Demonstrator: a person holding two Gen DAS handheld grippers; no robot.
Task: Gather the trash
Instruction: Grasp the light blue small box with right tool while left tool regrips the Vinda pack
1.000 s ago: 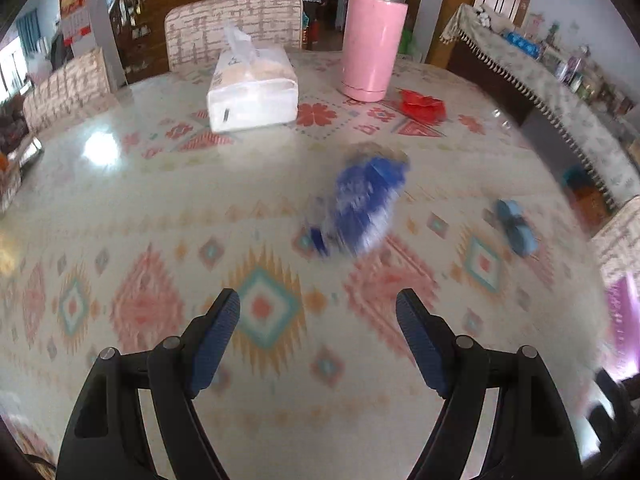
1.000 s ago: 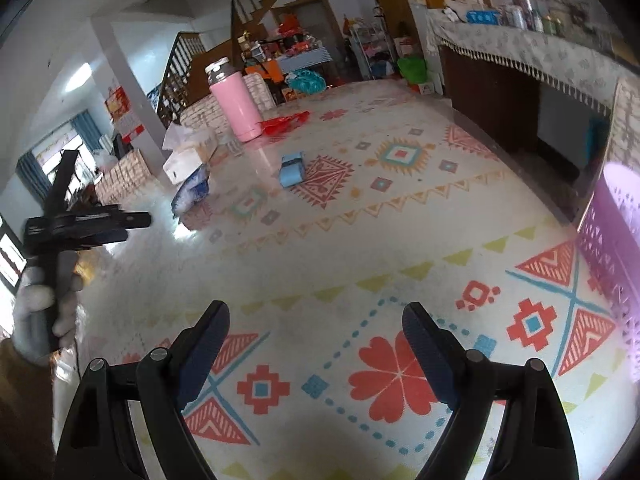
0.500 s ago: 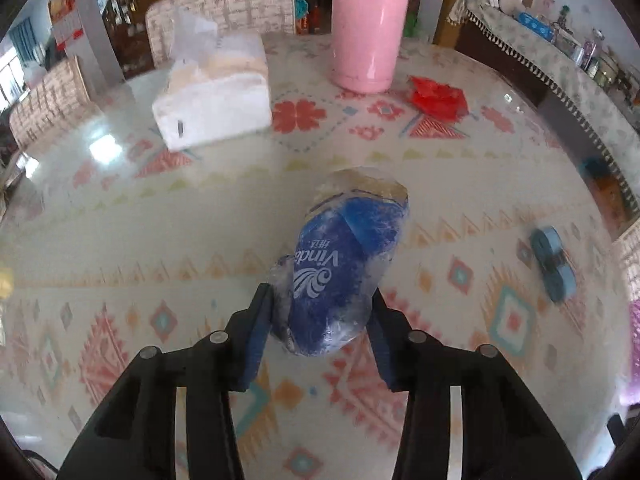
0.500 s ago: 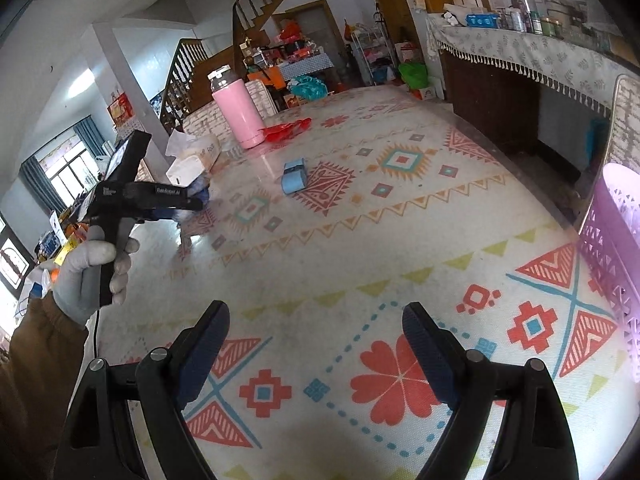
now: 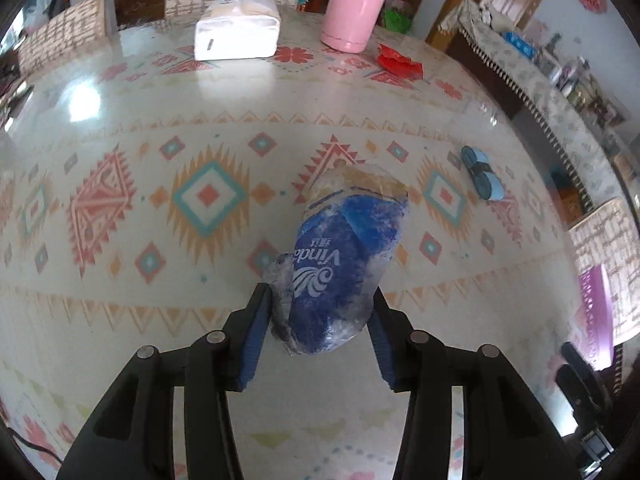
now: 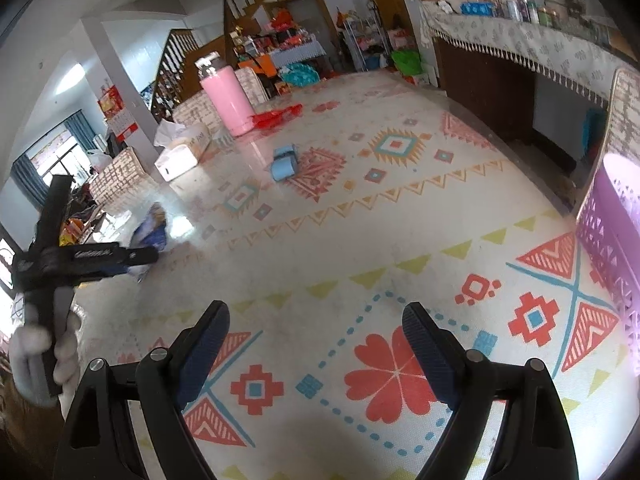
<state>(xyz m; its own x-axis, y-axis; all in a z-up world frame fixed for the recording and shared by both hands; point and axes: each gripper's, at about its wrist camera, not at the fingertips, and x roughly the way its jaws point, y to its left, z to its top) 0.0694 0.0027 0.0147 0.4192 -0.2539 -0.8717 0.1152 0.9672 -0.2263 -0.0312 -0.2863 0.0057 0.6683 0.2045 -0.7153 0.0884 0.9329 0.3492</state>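
Pinching the near end of a crumpled blue wrapper [image 5: 344, 264], the left gripper [image 5: 316, 336] has it between both pads; its jaws have just eased a little wider around the plastic. The wrapper sits mid-table, possibly just lifted, though the view cannot confirm it. Light, soft and slick, it looks likely to slip unless taken across its bunched end. The right gripper [image 6: 316, 344] hangs wide open and empty near the purple basket [image 6: 612, 232] at right.

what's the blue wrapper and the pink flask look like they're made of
Blue wrapper: thin, glossy plastic film, likely; it is crinkled and clear at the edges. Pink flask: smooth, matte-coated shell, probably metal, though plastic is possible.
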